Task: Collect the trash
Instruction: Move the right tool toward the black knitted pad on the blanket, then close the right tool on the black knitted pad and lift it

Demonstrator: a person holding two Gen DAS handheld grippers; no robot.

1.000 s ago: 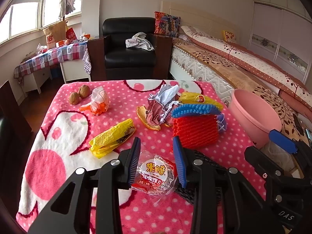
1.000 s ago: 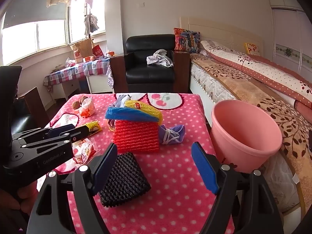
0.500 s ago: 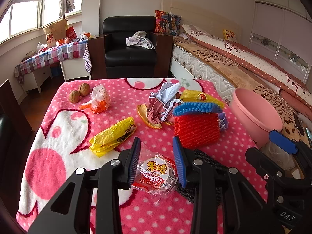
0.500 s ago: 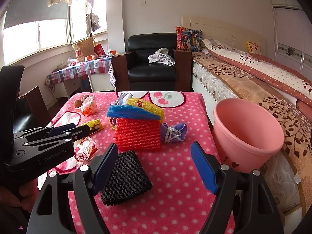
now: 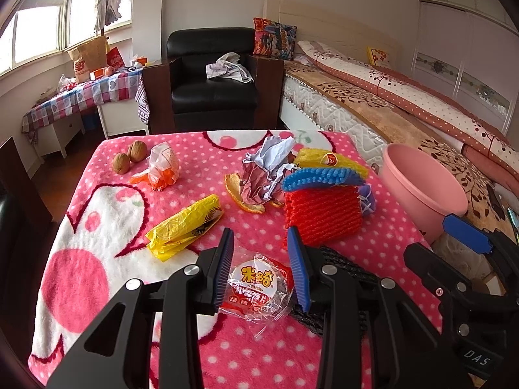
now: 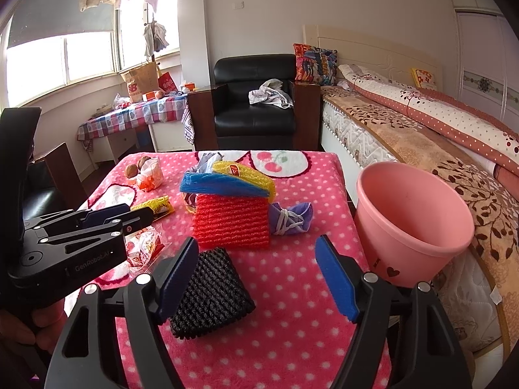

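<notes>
My left gripper [image 5: 260,231] is low over the pink dotted tablecloth [image 5: 382,243], its blue pads against both sides of a red-and-white snack wrapper [image 5: 259,283]. Ahead lie a yellow wrapper [image 5: 185,227], orange peel [image 5: 243,194], crumpled paper [image 5: 269,168] and red [image 5: 324,217], blue [image 5: 321,176] and yellow [image 5: 331,162] foam nets. My right gripper [image 6: 257,242] stands wide open and holds nothing; a black foam net [image 6: 211,295] lies by its left finger. A purple mask [image 6: 292,220] lies beyond. The pink bucket [image 6: 405,259] stands off the table's right edge.
Two walnuts [image 5: 129,157] and a clear bag with orange scraps [image 5: 162,165] lie at the far left of the table. A black armchair [image 5: 214,81] stands behind, a bed [image 5: 389,103] runs along the right, and dark furniture [image 6: 61,168] flanks the left side.
</notes>
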